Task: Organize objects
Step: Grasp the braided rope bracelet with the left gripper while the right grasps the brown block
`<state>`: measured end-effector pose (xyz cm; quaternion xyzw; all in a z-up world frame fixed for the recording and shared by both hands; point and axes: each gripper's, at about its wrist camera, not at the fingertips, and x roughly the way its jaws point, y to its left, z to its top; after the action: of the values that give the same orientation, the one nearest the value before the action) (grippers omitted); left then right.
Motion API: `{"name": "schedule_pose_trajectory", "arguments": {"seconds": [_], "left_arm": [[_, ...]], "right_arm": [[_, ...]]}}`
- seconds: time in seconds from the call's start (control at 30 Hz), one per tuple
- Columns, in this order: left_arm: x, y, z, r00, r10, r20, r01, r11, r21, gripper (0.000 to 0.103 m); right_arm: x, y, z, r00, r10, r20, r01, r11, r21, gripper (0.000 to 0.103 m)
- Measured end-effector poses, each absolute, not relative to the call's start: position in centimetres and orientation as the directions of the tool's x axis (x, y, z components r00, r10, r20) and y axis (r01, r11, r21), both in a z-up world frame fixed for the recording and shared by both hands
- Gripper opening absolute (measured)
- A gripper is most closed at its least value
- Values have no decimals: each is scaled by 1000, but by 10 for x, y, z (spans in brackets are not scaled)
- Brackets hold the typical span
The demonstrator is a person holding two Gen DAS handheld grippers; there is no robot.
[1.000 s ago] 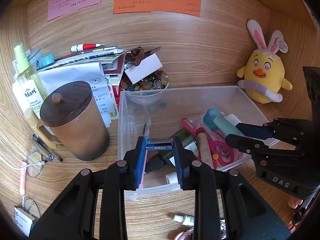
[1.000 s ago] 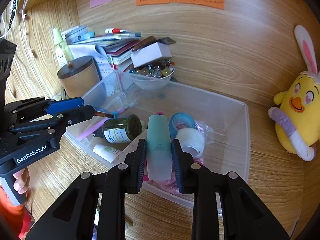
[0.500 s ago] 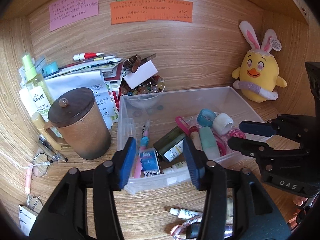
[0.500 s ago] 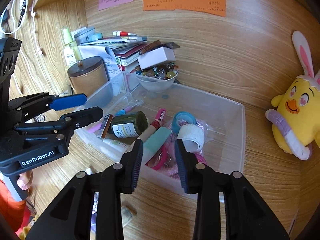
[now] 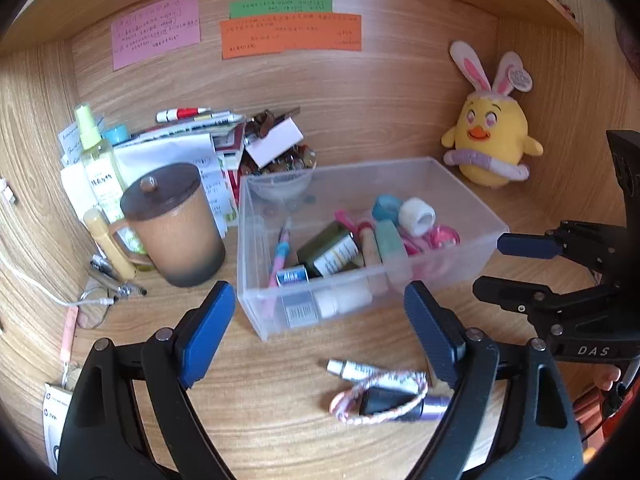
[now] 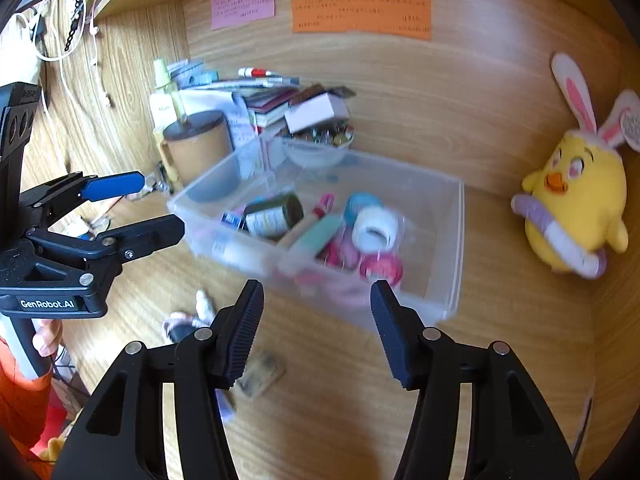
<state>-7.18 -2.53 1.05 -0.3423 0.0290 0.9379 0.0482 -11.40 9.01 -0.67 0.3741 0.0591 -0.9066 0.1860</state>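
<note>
A clear plastic bin (image 5: 448,264) (image 6: 452,280) sits on the wooden desk. Inside lie a small blue box (image 5: 292,276), a dark green bottle (image 5: 328,246) (image 6: 274,216), a pale green tube (image 5: 392,242) (image 6: 316,234), tape rolls (image 5: 416,214) and pens. My left gripper (image 5: 320,336) is open and empty, in front of the bin; it also shows in the right wrist view (image 6: 156,208). My right gripper (image 6: 316,328) is open and empty, in front of the bin, and shows in the left wrist view (image 5: 500,264). A small white tube (image 5: 356,370) and a black-purple object with a pink cord (image 5: 384,400) lie on the desk before the bin.
A brown lidded mug (image 5: 172,224) stands left of the bin, with spray bottles (image 5: 96,164), papers and books behind it. A bowl of beads (image 5: 280,168) sits behind the bin. A yellow plush chick (image 5: 490,140) (image 6: 572,196) stands at the right. A small flat card (image 6: 260,376) lies near my right gripper.
Both grippers let go of their items into the bin, the blue box from the left and the pale green tube from the right. Both opened wide and drew back from the bin.
</note>
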Motion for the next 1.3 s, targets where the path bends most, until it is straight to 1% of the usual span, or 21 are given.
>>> {"name": "schedule_pose_trajectory", "arguments": {"seconds": [0.27, 0.47, 0.67, 0.8, 0.9, 0.93, 0.97, 1.0, 1.03, 1.07, 1.1, 1.17, 1.23, 1.3], "left_arm": [[-54, -28, -26, -677, 80, -731, -123, -992, 6, 87], [-32, -35, -44, -639, 126, -759, -159, -987, -30, 87], [-33, -35, -60, -608, 119, -785, -169, -985, -18, 86], [-38, -32, -62, -600, 151, -786, -186, -981, -46, 73], [-42, -28, -63, -599, 172, -782, -215, -975, -50, 68], [-44, -27, -63, -596, 181, -783, -224, -973, -54, 66], [-45, -26, -64, -591, 189, -784, -232, -971, -59, 62], [-46, -26, -64, -587, 199, -785, -238, -969, -67, 56], [-47, -26, -65, -578, 215, -787, -247, -965, -83, 53], [-49, -26, -67, -568, 226, -791, -252, -963, -95, 45], [-51, -26, -69, -558, 233, -796, -255, -962, -102, 35], [-51, -25, -70, -559, 224, -798, -251, -963, -94, 29], [-50, -25, -72, -557, 220, -801, -255, -963, -87, 18], [-49, -25, -72, -565, 201, -800, -238, -968, -75, 17]], "right_arm": [[-104, 83, -50, -551, -323, -770, 391, -915, 103, 52], [-104, 75, -70, -491, -346, -800, 397, -906, 148, 52], [-105, 66, -75, -485, -337, -807, 400, -906, 137, 52], [-104, 65, -75, -492, -333, -805, 409, -904, 124, 41], [-105, 65, -74, -482, -348, -804, 423, -896, 134, 33], [-105, 63, -73, -483, -348, -804, 427, -895, 131, 32], [-104, 63, -73, -485, -346, -803, 429, -894, 126, 31], [-104, 63, -73, -488, -342, -803, 429, -895, 120, 30], [-103, 63, -73, -492, -337, -803, 427, -897, 115, 30], [-103, 64, -73, -492, -336, -803, 426, -897, 115, 28], [-104, 65, -73, -491, -338, -803, 425, -897, 117, 26], [-104, 68, -72, -490, -337, -804, 421, -899, 121, 23], [-104, 71, -72, -496, -328, -804, 413, -904, 113, 23], [-104, 75, -72, -499, -324, -804, 405, -907, 114, 23]]}}
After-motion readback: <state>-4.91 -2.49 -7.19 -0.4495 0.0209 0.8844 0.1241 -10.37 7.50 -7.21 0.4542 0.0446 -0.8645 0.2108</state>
